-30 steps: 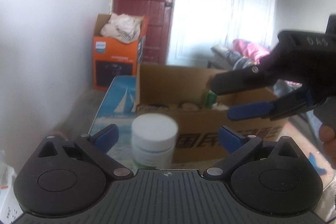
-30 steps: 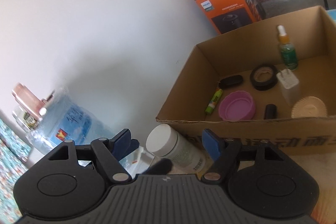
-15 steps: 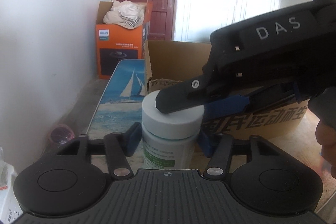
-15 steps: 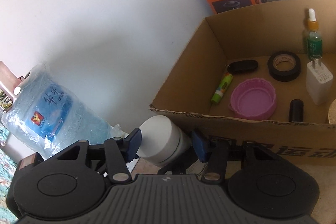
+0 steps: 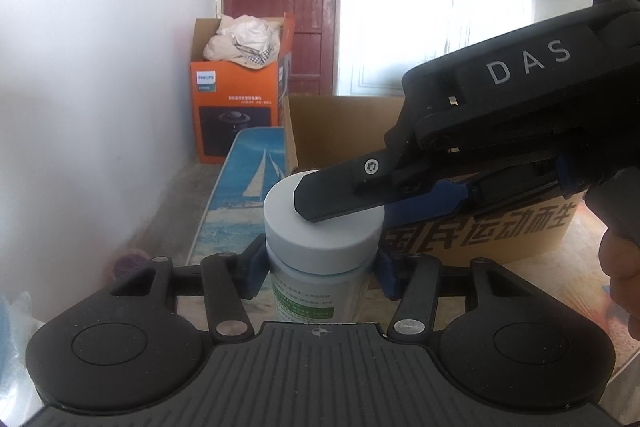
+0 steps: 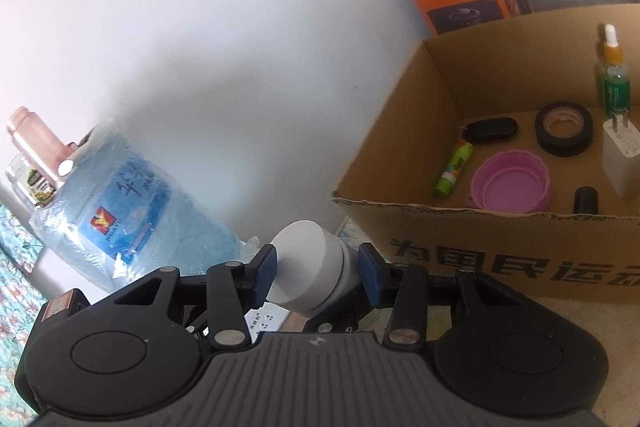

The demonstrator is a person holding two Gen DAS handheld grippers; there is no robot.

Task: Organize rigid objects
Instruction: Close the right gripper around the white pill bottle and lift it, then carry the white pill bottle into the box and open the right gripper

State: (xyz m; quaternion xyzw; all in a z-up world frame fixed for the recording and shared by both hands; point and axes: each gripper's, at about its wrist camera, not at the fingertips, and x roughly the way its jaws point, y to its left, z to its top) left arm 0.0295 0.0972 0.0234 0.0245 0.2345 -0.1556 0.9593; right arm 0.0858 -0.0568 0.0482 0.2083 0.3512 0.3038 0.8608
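Observation:
A white-capped jar with a green label stands in front of a cardboard box. My left gripper is shut on the jar's body below the cap. My right gripper is closed around the jar's white cap; in the left wrist view its black finger lies across the cap top. The cardboard box is open and holds small items.
In the box lie a purple lid, black tape roll, green glue stick, white charger and dropper bottle. A blue water jug lies at left. An orange box stands by the white wall.
Both grippers moved in on the jar and closed: the left onto its body, the right onto its cap. A second ago both were open with the jar between the fingers.

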